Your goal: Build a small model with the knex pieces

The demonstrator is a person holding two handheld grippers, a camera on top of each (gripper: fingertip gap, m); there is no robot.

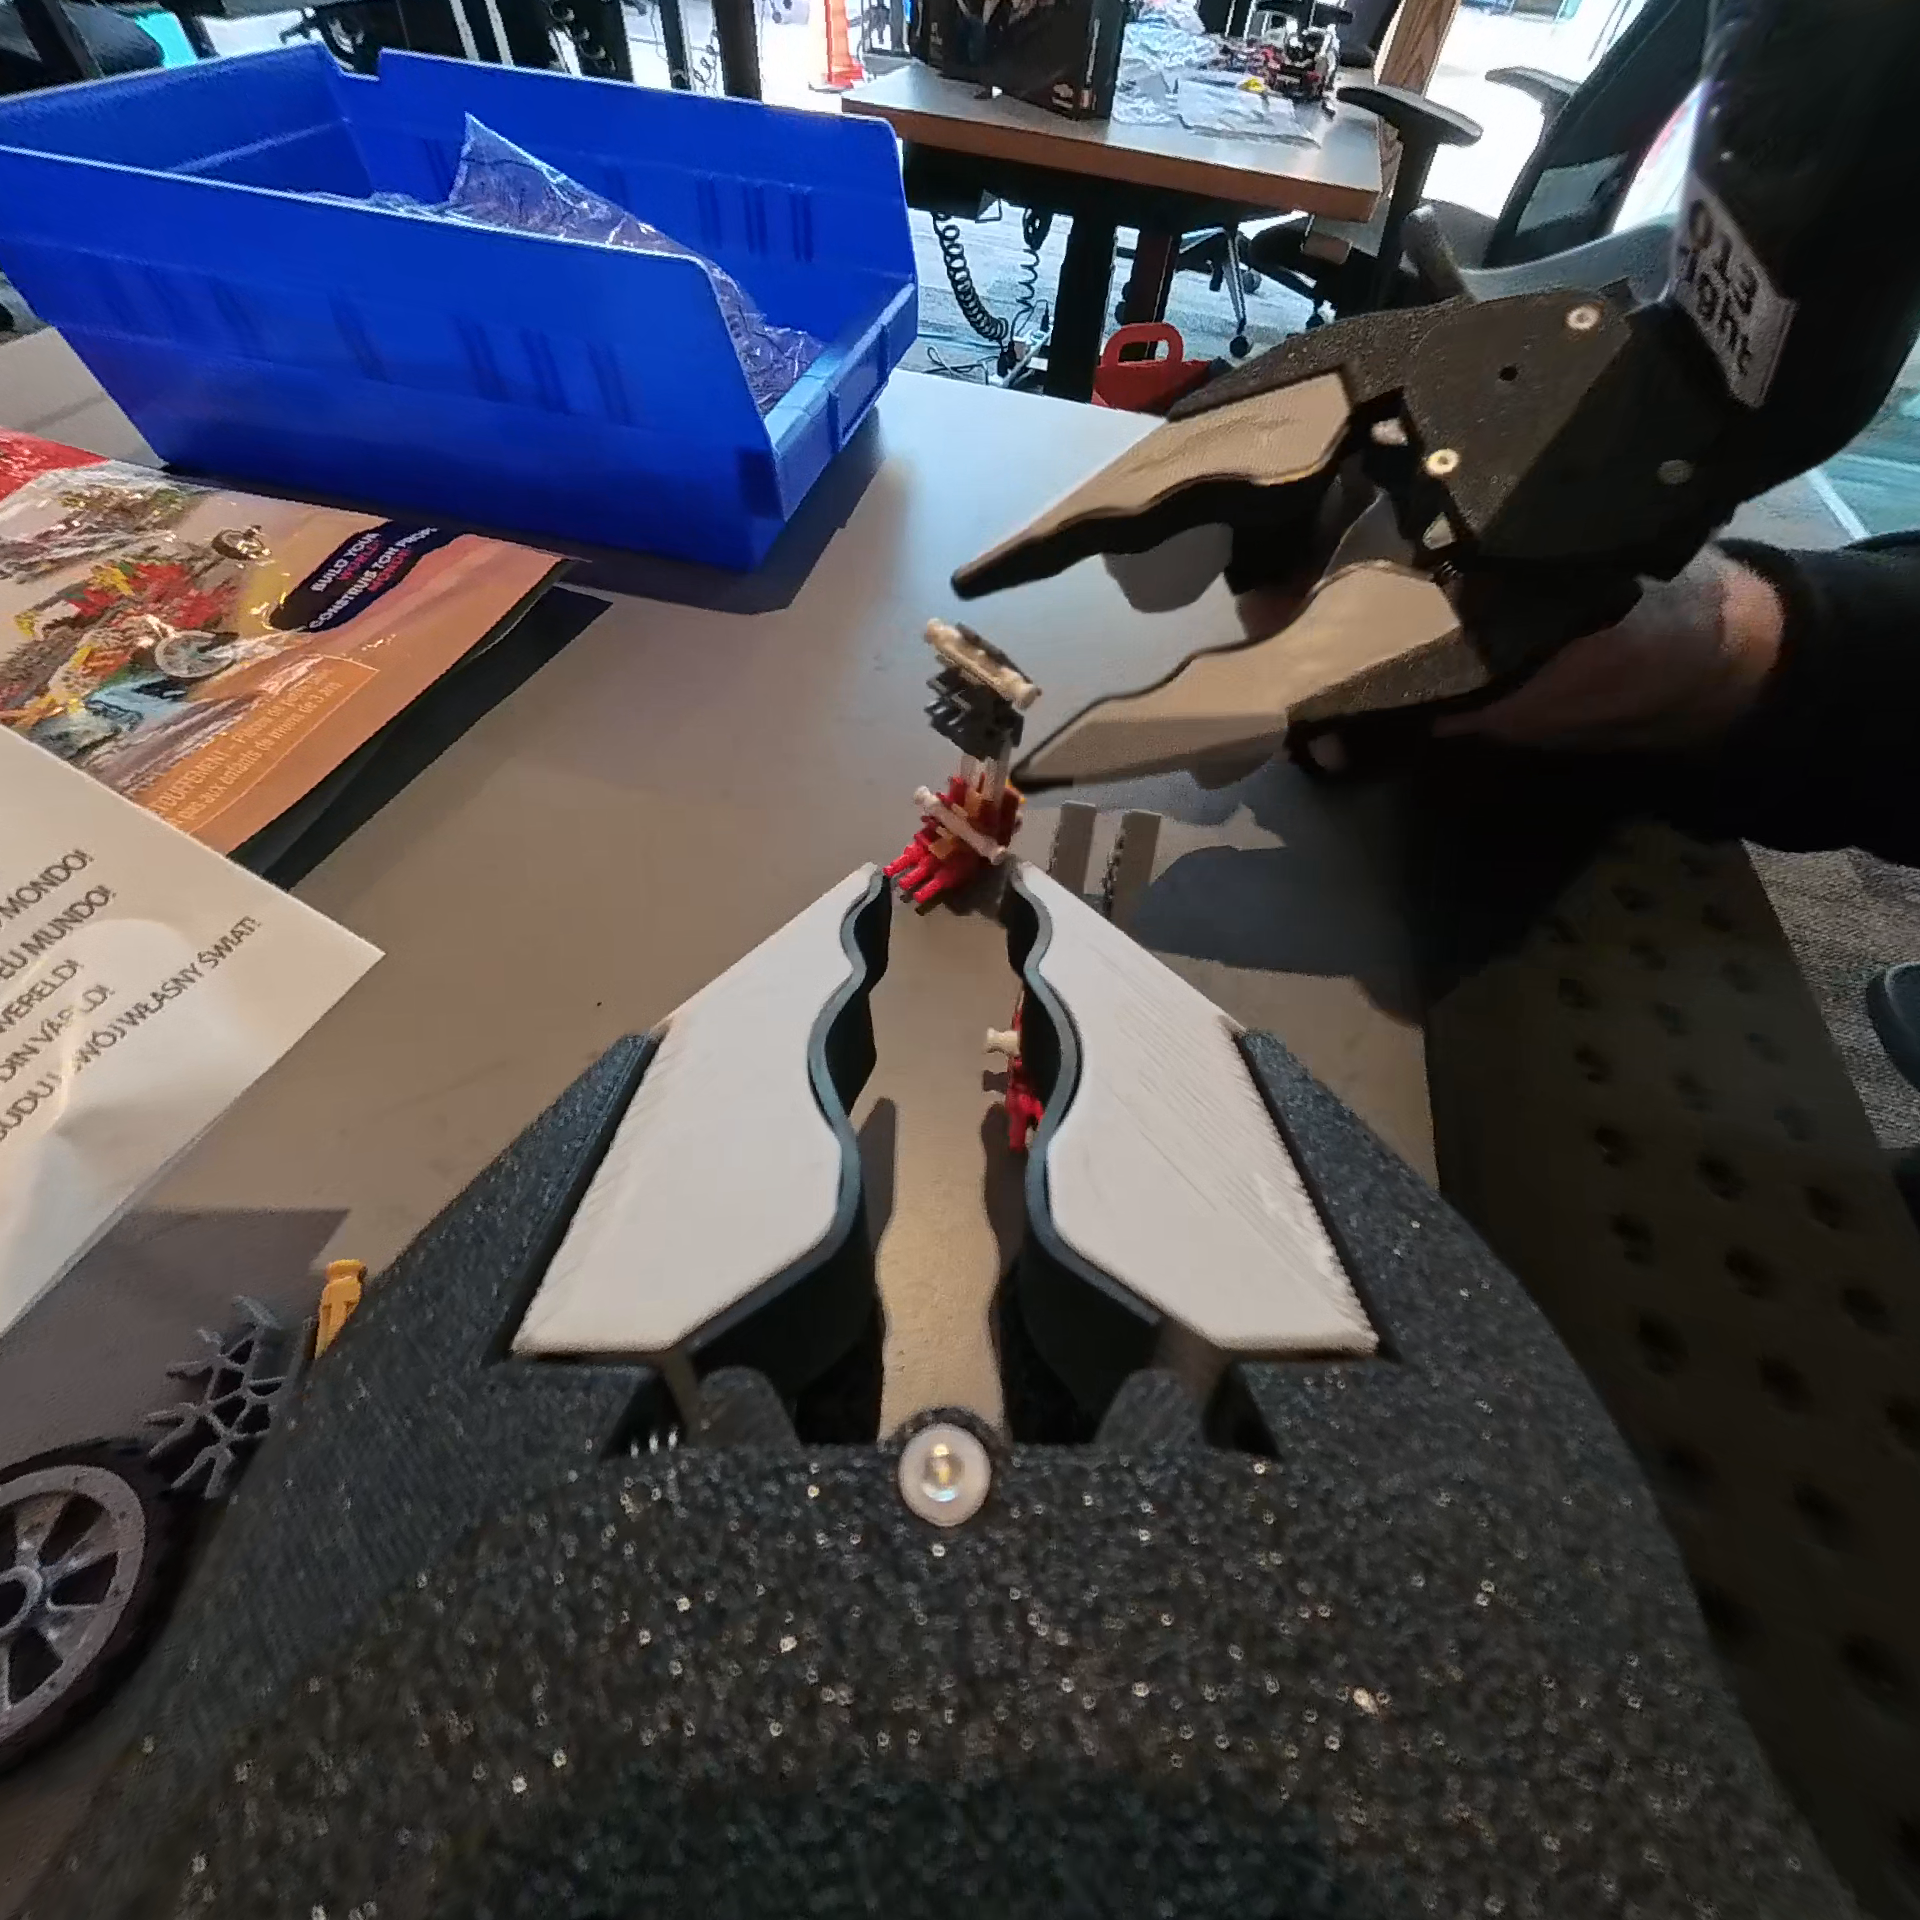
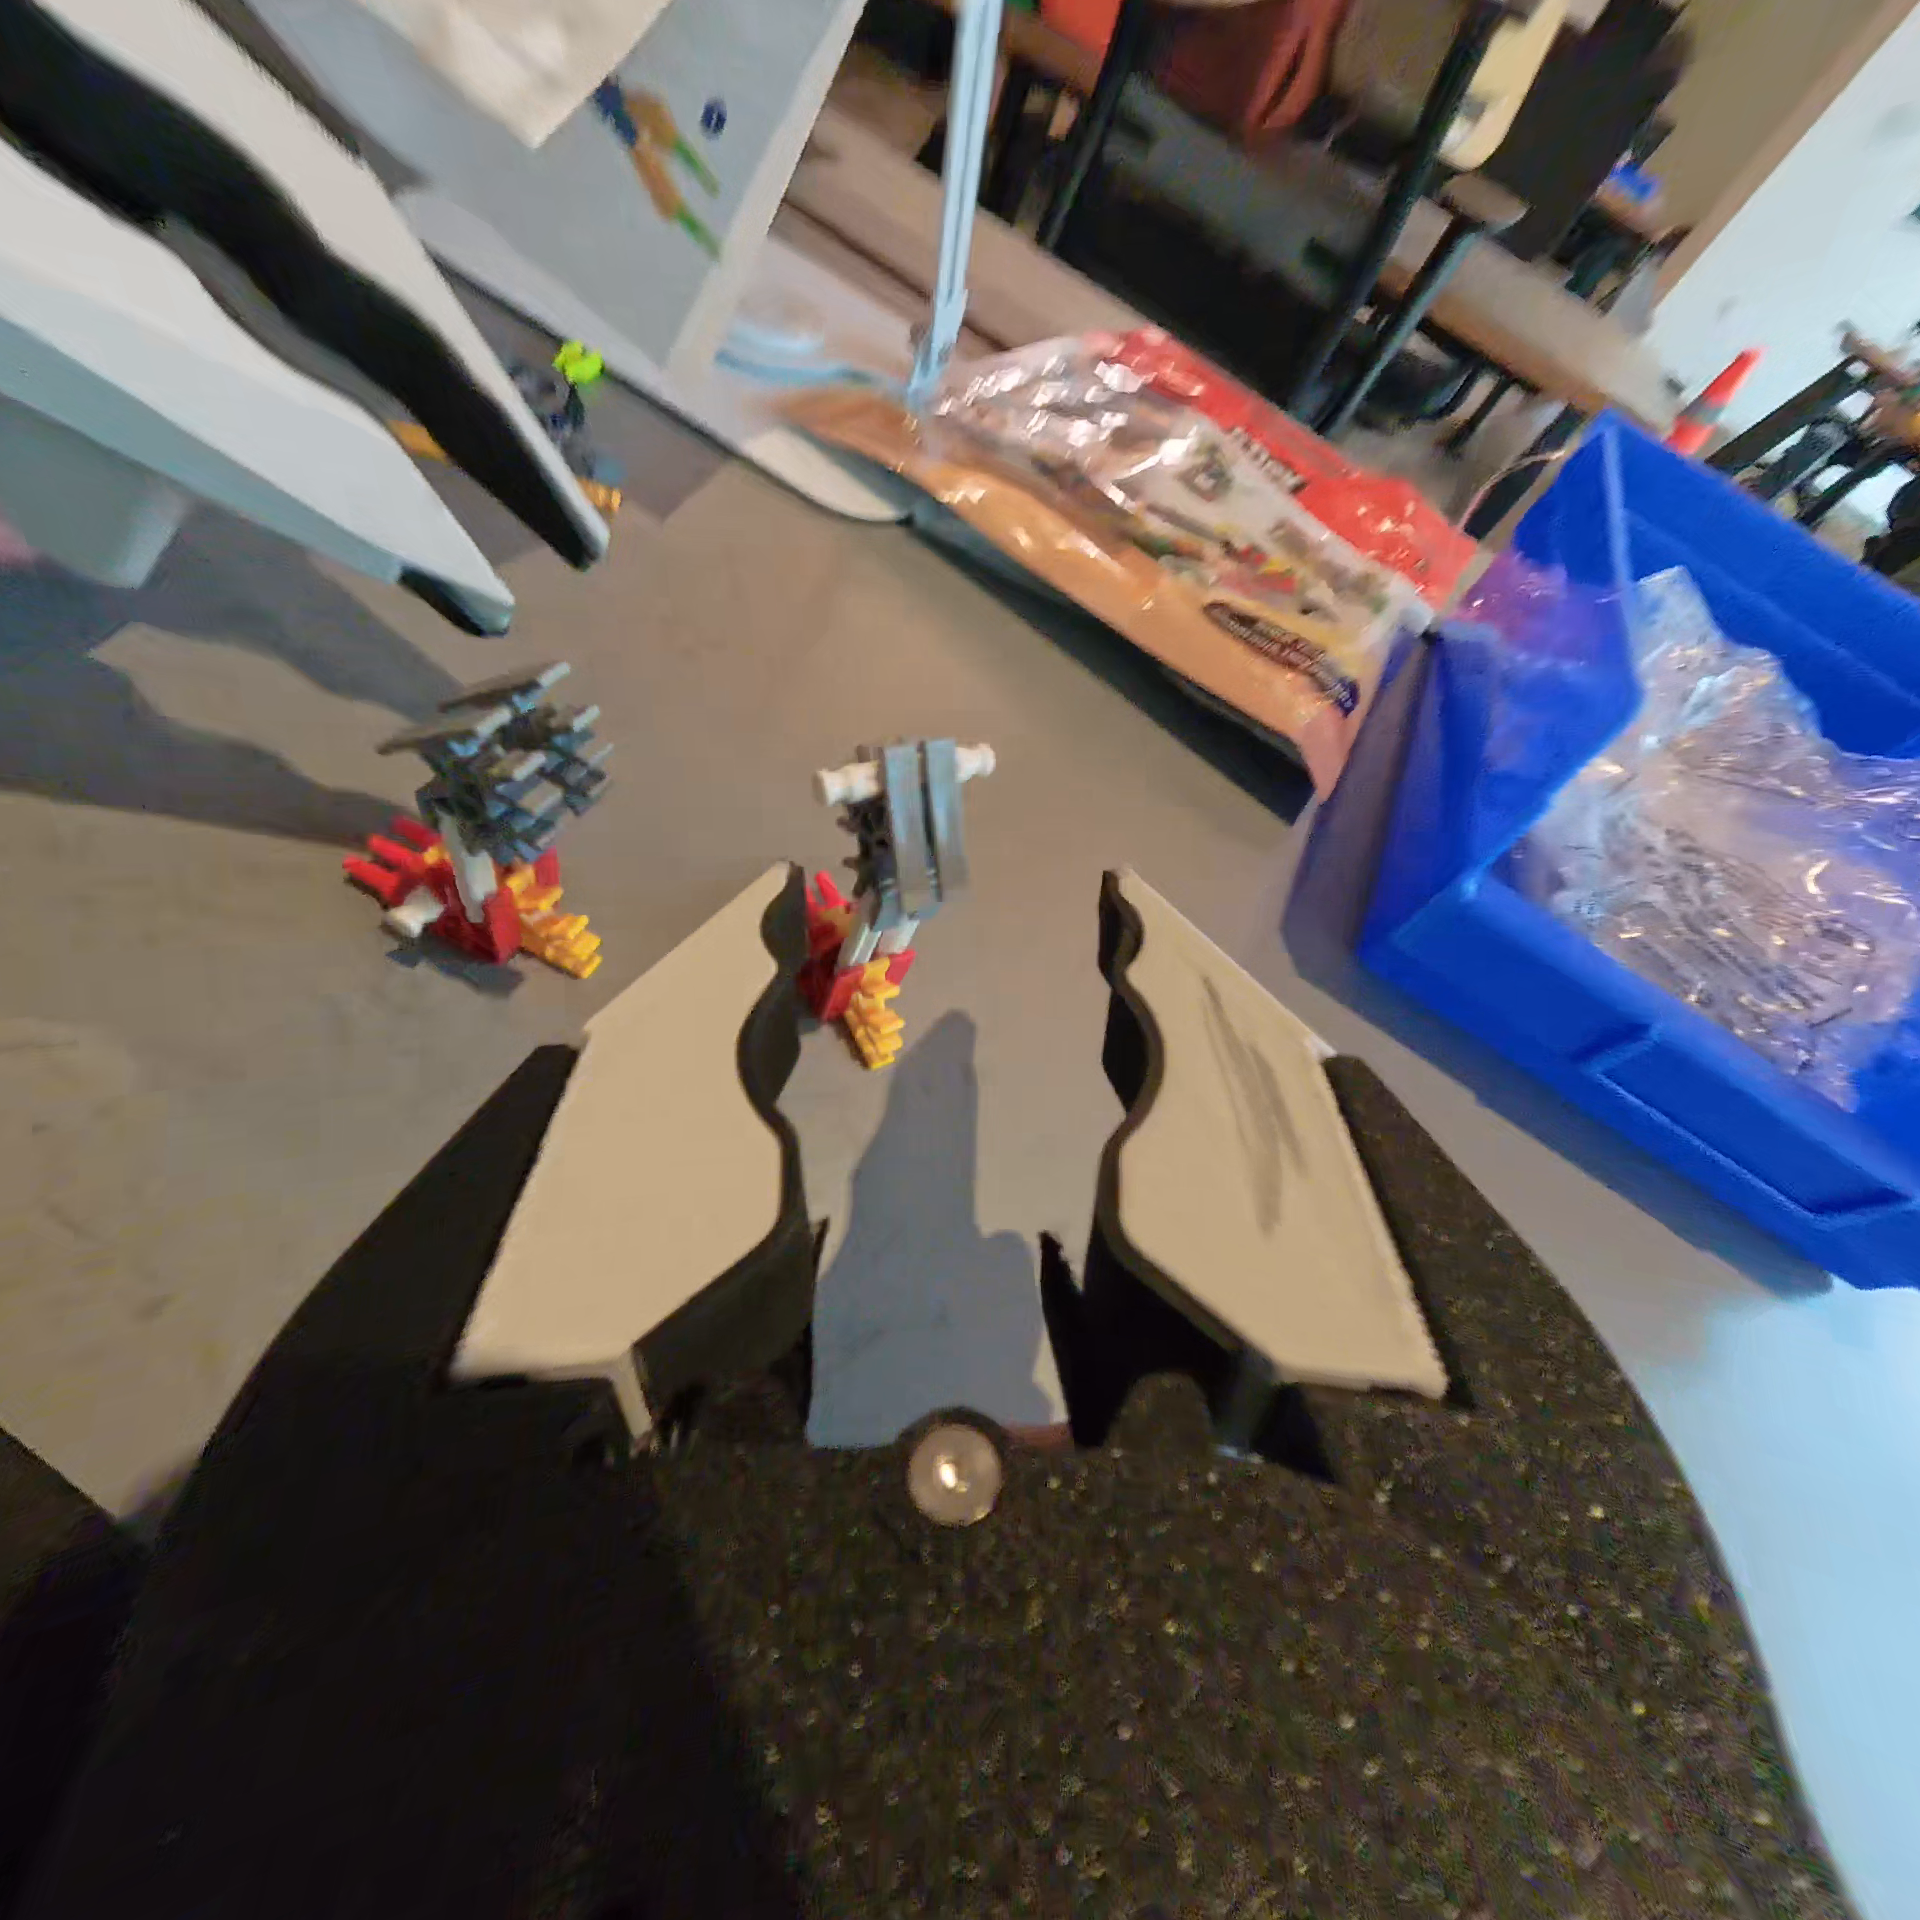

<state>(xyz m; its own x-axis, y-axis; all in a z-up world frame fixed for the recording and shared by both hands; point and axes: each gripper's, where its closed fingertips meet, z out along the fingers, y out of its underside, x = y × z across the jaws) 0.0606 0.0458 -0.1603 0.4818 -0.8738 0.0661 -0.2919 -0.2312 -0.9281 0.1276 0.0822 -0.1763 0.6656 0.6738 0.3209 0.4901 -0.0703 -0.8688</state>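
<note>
Two small builds of red, orange, grey and white toy rods stand on the grey table (image 2: 1039,727). My right gripper (image 2: 951,885) is open, with one build (image 2: 894,862) standing between its fingertips, closer to the left finger; the left wrist view shows this gripper (image 1: 994,677) open around the build's top (image 1: 971,717). The second build (image 2: 488,831) stands apart to the left. My left gripper (image 1: 948,881) is open with a narrow gap and holds nothing. It hovers over the second build, which peeks out under its right finger (image 1: 1016,1081). The left gripper also shows in the right wrist view (image 2: 535,582).
A blue bin (image 1: 468,343) (image 2: 1558,987) holding a clear plastic bag stands at the back. A bagged colourful booklet (image 1: 208,644) (image 2: 1143,520) and a white sheet (image 1: 125,1018) lie left. A wheel (image 1: 62,1558), a grey connector (image 1: 229,1392) and a black perforated board (image 1: 1662,1299) lie nearby.
</note>
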